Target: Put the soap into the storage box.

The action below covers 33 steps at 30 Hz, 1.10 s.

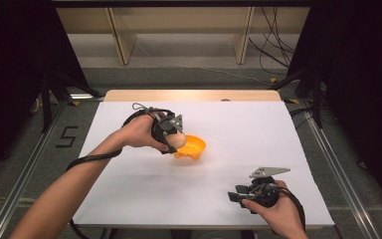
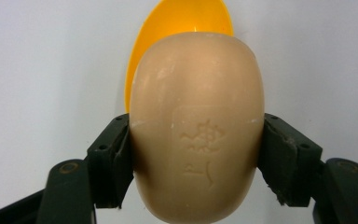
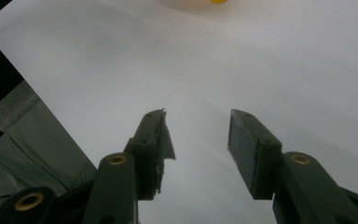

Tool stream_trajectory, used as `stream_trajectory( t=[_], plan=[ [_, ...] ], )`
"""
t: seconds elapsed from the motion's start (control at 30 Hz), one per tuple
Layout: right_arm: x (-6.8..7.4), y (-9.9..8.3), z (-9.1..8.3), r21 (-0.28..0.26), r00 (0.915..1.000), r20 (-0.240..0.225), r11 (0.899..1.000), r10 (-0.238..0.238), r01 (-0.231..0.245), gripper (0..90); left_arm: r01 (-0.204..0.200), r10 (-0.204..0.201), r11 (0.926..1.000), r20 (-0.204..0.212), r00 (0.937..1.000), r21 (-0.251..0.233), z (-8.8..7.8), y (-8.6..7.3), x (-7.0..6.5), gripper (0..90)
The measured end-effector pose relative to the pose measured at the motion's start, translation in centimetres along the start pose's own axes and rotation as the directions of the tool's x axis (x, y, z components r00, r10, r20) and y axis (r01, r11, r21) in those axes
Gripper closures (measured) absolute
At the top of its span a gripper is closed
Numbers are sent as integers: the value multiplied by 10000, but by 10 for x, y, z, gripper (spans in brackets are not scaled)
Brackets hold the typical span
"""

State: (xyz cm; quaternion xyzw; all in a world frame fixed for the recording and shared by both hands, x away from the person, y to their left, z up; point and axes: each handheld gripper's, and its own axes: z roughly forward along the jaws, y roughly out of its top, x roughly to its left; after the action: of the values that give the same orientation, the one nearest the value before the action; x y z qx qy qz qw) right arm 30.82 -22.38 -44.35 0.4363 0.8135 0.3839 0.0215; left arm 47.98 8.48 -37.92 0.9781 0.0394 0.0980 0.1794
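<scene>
A beige oval bar of soap (image 2: pixel 196 126) with a stamped mark is clamped between the two jaws of my left gripper (image 1: pixel 175 139). It hangs just above the near rim of an orange bowl (image 1: pixel 193 147) that sits on the white table cover. In the left gripper view the orange bowl (image 2: pixel 186 21) shows behind the soap. My right gripper (image 1: pixel 238 195) rests low near the front right of the table, its jaws apart with nothing between them (image 3: pixel 196 140).
A white sheet (image 1: pixel 258 134) covers the table, with a strip of bare wood (image 1: pixel 194 95) along the far edge. Cables lie on the floor (image 1: pixel 271 50) beyond the table. Grey floor (image 3: pixel 23 121) shows past the sheet's edge.
</scene>
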Motion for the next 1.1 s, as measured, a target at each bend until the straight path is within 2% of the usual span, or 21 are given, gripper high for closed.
stream_trajectory(
  t=[0.63, 0.67, 1.1],
  plan=[
    [0, 0, -1, -2, 10000, 55, 10000, 27, -27, 565, -145, 146, 9981, 5, 9999, -596, 5, 2, 6, 326],
    [0, 0, -1, -19, 10000, 51, 10000, 4, -4, 565, -57, 59, 9973, 23, 10000, -726, 6, 2, 6, 326],
    [0, 0, -1, 13, 10000, 50, 10000, 27, -27, 565, 21, -8, 9958, 149, 9999, -910, 10, 1, 10, 326]
  ],
)
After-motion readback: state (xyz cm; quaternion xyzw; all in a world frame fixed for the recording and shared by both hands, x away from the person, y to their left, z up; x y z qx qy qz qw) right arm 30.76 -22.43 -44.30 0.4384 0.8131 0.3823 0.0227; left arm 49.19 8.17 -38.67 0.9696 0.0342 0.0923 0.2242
